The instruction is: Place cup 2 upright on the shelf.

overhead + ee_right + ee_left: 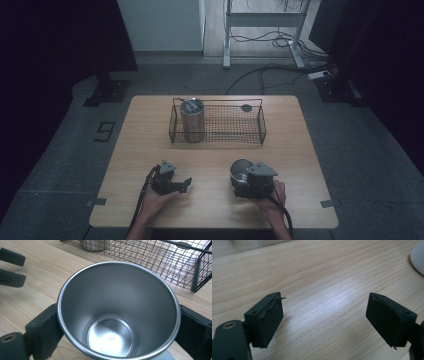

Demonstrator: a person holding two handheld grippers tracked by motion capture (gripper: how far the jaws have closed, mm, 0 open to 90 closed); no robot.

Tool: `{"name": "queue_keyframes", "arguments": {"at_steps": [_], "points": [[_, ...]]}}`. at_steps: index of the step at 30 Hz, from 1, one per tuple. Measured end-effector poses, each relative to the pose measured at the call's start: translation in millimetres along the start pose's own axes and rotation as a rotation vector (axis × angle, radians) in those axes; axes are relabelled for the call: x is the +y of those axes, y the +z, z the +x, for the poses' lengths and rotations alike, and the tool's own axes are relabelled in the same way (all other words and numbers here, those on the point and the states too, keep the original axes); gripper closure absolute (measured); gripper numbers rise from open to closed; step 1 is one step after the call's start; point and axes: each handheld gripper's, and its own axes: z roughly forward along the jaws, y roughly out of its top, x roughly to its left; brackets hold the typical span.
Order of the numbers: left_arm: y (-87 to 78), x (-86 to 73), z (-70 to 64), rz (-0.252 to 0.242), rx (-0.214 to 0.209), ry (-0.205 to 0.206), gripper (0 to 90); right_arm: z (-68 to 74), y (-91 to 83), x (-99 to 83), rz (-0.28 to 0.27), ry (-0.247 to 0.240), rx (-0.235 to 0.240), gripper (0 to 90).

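Observation:
An empty steel cup (117,315) stands upright between my right gripper's (117,323) two black pads, which press on its sides just under the rim. From above, that cup (240,169) sits at the front right of the table, with the right gripper (245,179) behind it in a hand. My left gripper (186,184) lies low at the front left and points right, toward the cup. Its jaws (324,320) stand wide apart over bare wood with nothing between them. The cup's pale side (418,257) shows at the top right edge of the left gripper view.
A black wire basket (260,122) stands across the middle of the wooden table (150,125). A taller steel canister (192,120) stands in its left end, and a small dark disc (246,107) lies at its back right. Cables and a desk frame lie on the floor beyond.

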Motion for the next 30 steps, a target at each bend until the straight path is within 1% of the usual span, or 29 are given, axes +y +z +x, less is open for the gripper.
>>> {"name": "queue_keyframes", "arguments": {"at_steps": [5,10,14,18,20,24,30], "points": [[0.0,-0.2,-0.2,0.001,0.001,0.002,14.5,1.9,0.6,0.0,-0.007,0.011,-0.019,6.5],[-1.9,0.8,-1.7,-0.007,0.000,0.007,14.5,2.0,0.2,0.2,-0.008,0.020,-0.025,6.5],[-1.2,0.6,-2.0,-0.003,0.001,0.010,14.5,-1.8,-1.8,0.2,-0.014,0.044,-0.041,6.5],[-0.1,0.2,-2.3,0.009,0.006,0.014,14.5,-7.1,-6.8,1.4,-0.031,0.067,-0.036,6.5],[-0.4,0.4,-3.6,0.011,0.014,0.022,14.5,-8.6,-9.6,2.5,-0.040,0.069,-0.038,6.5],[-0.5,0.7,-4.8,0.012,0.010,0.023,14.5,-8.7,-13.6,5.1,-0.055,0.065,-0.044,6.5],[-1.3,0.8,-3.8,0.013,0.008,0.020,14.5,-9.3,-18.2,9.7,-0.067,0.069,-0.031,6.5]]}}
